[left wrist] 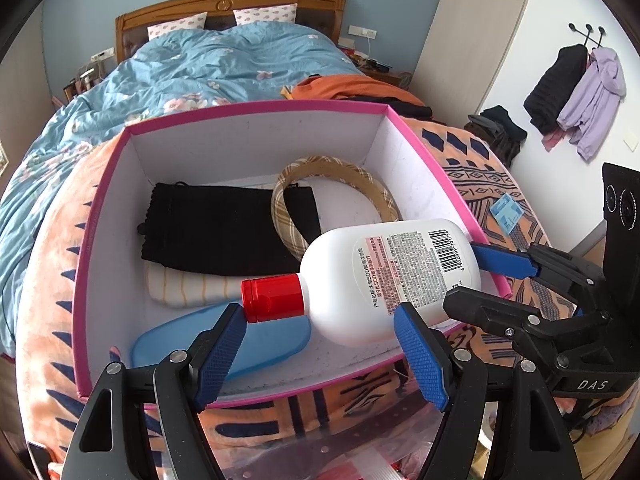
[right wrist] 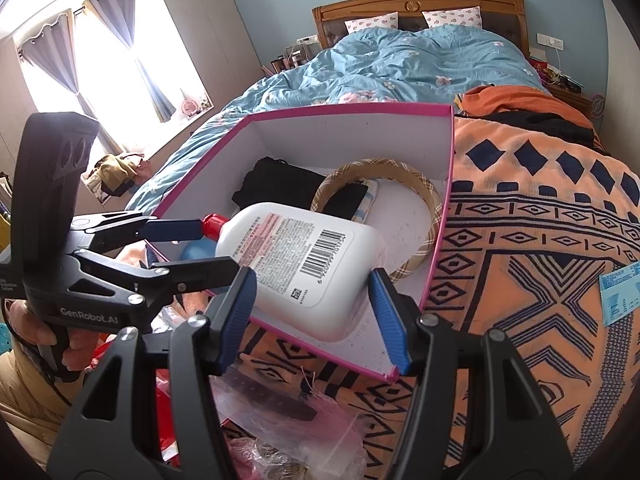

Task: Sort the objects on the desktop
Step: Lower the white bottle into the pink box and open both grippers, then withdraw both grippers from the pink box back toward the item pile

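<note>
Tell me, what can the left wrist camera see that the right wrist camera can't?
Only the left wrist view shows the coats hanging on wall hooks. Only the right wrist view shows the bright window with curtains and a person's hand. Both show the white bottle with its red cap, the pink box, the headband and the bed.

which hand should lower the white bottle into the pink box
Right, probably. The right gripper clamps the white bottle across its wide base, over the pink box. The left gripper has one finger at the red cap, a less sure hold.
</note>
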`<action>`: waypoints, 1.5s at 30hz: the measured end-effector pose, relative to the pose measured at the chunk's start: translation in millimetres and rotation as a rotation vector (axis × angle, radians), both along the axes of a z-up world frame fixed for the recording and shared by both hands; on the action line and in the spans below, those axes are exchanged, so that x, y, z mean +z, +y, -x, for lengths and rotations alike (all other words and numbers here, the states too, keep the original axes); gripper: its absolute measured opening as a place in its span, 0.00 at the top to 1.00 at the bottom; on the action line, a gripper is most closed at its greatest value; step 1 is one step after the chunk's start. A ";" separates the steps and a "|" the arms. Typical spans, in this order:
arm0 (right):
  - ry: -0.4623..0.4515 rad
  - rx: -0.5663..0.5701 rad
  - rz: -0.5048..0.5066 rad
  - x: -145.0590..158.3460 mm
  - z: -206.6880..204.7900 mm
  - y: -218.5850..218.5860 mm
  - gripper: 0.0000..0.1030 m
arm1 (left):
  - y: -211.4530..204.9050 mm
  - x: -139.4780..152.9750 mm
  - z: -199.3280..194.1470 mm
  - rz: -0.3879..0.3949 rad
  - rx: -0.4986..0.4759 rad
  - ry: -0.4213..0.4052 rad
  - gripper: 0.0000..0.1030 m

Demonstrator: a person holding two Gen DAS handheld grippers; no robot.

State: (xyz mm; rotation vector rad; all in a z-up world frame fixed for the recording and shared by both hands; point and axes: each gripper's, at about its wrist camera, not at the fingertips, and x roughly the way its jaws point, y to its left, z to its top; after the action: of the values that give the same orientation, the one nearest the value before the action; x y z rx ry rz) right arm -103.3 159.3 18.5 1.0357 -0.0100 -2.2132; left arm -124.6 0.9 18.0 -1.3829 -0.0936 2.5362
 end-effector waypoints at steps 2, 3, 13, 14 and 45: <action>-0.005 0.000 -0.005 -1.7 1.1 -0.3 0.41 | -0.1 -2.4 1.4 -0.003 -0.001 -0.009 0.25; -0.007 0.000 -0.008 -2.8 1.7 0.0 0.41 | -0.1 -3.4 1.8 -0.004 -0.001 -0.013 0.25; -0.005 0.011 -0.050 -3.3 -0.3 -4.6 0.41 | -0.1 -12.2 6.8 -0.013 -0.006 -0.053 0.25; -0.005 0.012 -0.056 -3.2 -0.5 -5.0 0.41 | 0.1 -13.4 7.2 -0.014 -0.007 -0.058 0.25; -0.022 -0.015 -0.043 1.8 3.6 1.7 0.41 | -4.7 -16.2 8.1 -0.023 -0.013 -0.054 0.25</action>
State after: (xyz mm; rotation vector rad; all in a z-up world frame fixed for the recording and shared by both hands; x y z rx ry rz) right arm -106.9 161.0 20.2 1.0865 0.0205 -2.2247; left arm -132.7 -3.8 1.8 -1.4386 -0.1229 2.4801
